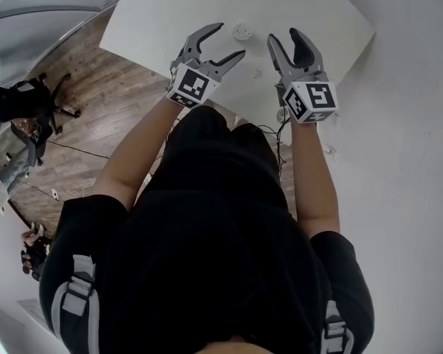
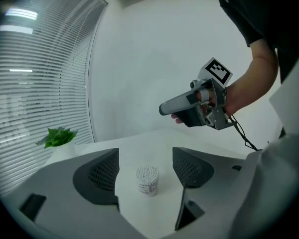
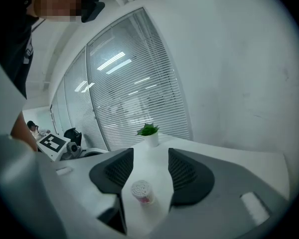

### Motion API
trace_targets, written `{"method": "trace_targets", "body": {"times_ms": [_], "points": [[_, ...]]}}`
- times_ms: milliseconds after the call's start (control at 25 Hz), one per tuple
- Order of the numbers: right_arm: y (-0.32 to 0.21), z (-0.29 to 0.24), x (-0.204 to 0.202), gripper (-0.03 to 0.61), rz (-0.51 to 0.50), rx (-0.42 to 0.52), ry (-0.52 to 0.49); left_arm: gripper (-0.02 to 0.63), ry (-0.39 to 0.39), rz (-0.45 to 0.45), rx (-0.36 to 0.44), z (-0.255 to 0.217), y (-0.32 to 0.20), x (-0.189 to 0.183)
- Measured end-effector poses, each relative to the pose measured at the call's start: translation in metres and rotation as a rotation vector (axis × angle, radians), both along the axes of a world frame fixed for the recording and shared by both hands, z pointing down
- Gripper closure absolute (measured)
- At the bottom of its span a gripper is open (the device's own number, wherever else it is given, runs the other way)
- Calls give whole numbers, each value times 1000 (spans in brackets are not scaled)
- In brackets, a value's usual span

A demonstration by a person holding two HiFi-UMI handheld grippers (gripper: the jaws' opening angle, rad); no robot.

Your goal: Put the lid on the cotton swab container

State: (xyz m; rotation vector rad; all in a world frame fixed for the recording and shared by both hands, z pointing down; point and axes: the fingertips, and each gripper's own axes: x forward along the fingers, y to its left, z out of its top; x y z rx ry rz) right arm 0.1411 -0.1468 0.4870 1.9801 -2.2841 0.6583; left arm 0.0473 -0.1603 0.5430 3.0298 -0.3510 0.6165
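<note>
Left tongs (image 1: 232,40), right tongs (image 1: 284,37): both apart, swab container (image 1: 241,31) untouched ahead.

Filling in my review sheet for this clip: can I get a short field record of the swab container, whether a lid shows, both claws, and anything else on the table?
container: cotton swab container, upright on the white table, top uncovered, swabs showing
lid: not made out in any view
left claw: open, empty, pointed at the container, not touching
right claw: open, empty, pointed at the container, not touching
other: potted plant on the table
</note>
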Motion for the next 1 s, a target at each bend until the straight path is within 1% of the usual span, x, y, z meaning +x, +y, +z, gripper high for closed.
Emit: {"method": "trace_targets", "body": {"times_ms": [160, 320, 560, 640, 1000], "points": [[-8, 20, 0, 368, 5, -30, -14, 275, -28, 18, -28, 25, -3, 6], [-14, 40, 1, 373, 18, -55, -27, 275, -50, 28, -31, 46, -8, 10], [-16, 67, 2, 393, 39, -90, -72, 275, -86, 36, -63, 75, -7, 14], [-18, 72, 3, 409, 45, -94, -87, 275, -96, 42, -68, 82, -6, 15], [-22, 94, 1, 420, 61, -132, -143, 276, -116, 60, -96, 101, -8, 22]]}}
